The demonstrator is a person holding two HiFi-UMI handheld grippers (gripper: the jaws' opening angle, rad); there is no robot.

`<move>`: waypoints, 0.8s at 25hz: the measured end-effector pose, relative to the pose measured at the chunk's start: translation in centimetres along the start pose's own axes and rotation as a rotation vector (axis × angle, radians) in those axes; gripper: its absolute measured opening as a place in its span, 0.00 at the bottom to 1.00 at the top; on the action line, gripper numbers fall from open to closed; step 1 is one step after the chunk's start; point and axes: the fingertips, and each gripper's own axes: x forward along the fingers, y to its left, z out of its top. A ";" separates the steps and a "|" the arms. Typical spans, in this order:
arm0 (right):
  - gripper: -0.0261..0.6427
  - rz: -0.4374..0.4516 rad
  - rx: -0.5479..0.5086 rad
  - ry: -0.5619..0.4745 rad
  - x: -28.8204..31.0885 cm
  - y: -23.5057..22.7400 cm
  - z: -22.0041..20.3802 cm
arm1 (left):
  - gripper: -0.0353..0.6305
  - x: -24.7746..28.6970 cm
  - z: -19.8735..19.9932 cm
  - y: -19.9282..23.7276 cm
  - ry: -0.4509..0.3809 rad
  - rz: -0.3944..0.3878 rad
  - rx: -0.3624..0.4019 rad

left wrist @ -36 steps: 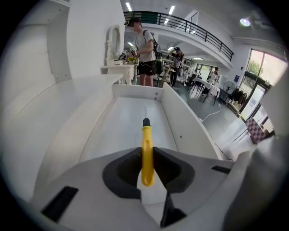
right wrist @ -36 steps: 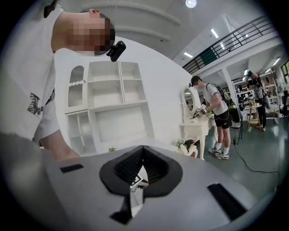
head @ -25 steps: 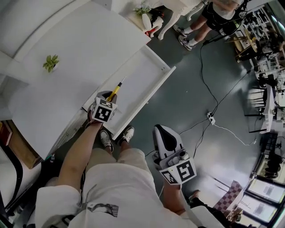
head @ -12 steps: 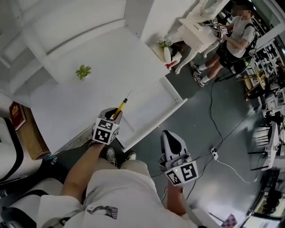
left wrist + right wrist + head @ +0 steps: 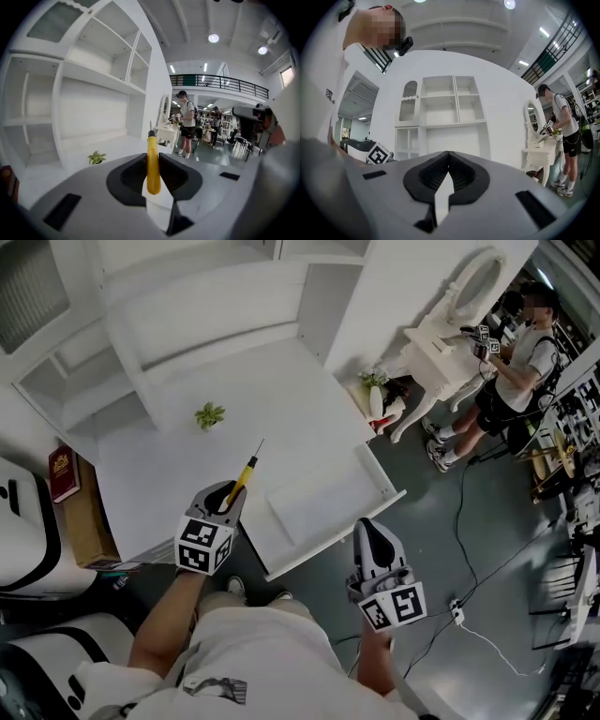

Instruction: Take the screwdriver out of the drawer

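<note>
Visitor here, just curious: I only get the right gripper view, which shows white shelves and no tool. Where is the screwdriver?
Observer: In the left gripper, which is shut on the screwdriver by its yellow handle.
Operator: Is the drawer open?
Observer: Yes. The head view shows the white drawer pulled out from the desk, to the right of that gripper.

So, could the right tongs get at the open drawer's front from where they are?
Probably yes. The right tongs, shut and empty, hang close by the drawer front, with nothing seen between. The left tongs hold the screwdriver up over the desk, clear of that path.
</note>
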 end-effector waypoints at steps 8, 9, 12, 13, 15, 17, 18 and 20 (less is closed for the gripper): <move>0.05 0.014 -0.023 -0.074 1.8 0.0 2.6 | 0.18 -7.9 7.5 4.6 -0.209 0.128 0.005; 0.05 0.011 -0.022 -0.086 1.8 0.0 3.1 | 0.18 -8.9 8.3 5.0 -0.232 0.142 0.011; 0.05 0.000 -0.022 -0.122 1.7 0.0 4.6 | 0.18 -12.2 10.3 6.1 -0.284 0.183 0.027; 0.05 -0.004 -0.025 -0.133 1.6 0.0 5.1 | 0.18 -13.3 10.8 6.4 -0.301 0.196 0.029; 0.05 -0.012 -0.033 -0.152 1.5 0.1 5.9 | 0.18 -15.6 11.8 6.9 -0.338 0.221 0.022; 0.05 -0.019 -0.035 -0.164 1.5 -0.1 6.3 | 0.18 -17.7 12.9 7.3 -0.371 0.242 0.012; 0.05 -0.018 -0.032 -0.167 1.6 -0.1 6.5 | 0.18 -18.6 13.5 7.6 -0.386 0.248 0.010; 0.05 -0.009 -0.025 -0.164 1.9 0.1 6.6 | 0.18 -20.1 14.7 8.0 -0.419 0.260 0.016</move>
